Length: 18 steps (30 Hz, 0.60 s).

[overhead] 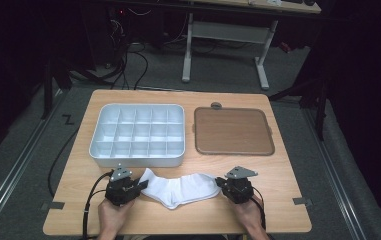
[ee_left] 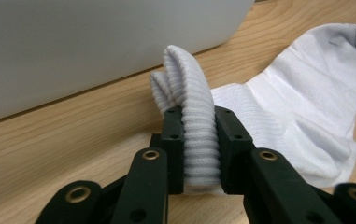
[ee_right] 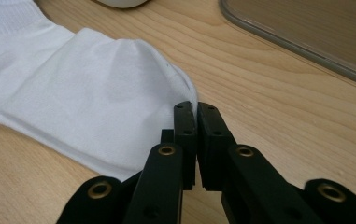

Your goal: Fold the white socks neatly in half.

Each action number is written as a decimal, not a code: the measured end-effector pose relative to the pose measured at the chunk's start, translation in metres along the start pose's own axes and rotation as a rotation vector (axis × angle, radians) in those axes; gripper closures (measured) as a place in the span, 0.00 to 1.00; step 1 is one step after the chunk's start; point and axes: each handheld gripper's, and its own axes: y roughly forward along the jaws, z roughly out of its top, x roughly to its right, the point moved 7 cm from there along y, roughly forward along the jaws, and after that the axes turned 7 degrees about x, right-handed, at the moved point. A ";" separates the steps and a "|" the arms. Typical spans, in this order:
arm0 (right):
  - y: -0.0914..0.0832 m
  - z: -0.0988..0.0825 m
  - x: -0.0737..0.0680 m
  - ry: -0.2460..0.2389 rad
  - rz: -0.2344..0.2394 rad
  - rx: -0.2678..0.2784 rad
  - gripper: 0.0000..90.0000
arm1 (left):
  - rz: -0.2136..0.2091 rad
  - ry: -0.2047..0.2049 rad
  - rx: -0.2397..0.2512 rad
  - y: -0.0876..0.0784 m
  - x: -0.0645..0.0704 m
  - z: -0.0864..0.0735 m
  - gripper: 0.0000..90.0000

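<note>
1 white sock (overhead: 183,188) lies on 1 wooden worktop (overhead: 278,170). 2 tongs are there, the left tongs (overhead: 140,186) and the right tongs (overhead: 220,183), each in 1 hand. There is 1 white divided tray (overhead: 137,135) with 15 compartments, in 3 rows of 5, and 1 brown flat lid (overhead: 233,131).

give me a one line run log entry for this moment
left gripper: shut on sock ribbed cuff | right gripper: shut on sock toe edge | sock: flat on table, near divided tray
</note>
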 end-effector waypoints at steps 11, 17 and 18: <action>-0.010 -0.012 0.019 0.064 -0.026 0.004 0.98 | -0.026 -0.004 -0.003 0.013 0.014 -0.011 0.84; -0.017 -0.019 0.030 0.088 -0.049 0.012 0.98 | -0.042 -0.006 -0.021 0.021 0.021 -0.018 0.83; -0.018 -0.019 0.032 0.095 -0.051 0.013 0.98 | -0.042 -0.006 -0.021 0.021 0.021 -0.018 0.83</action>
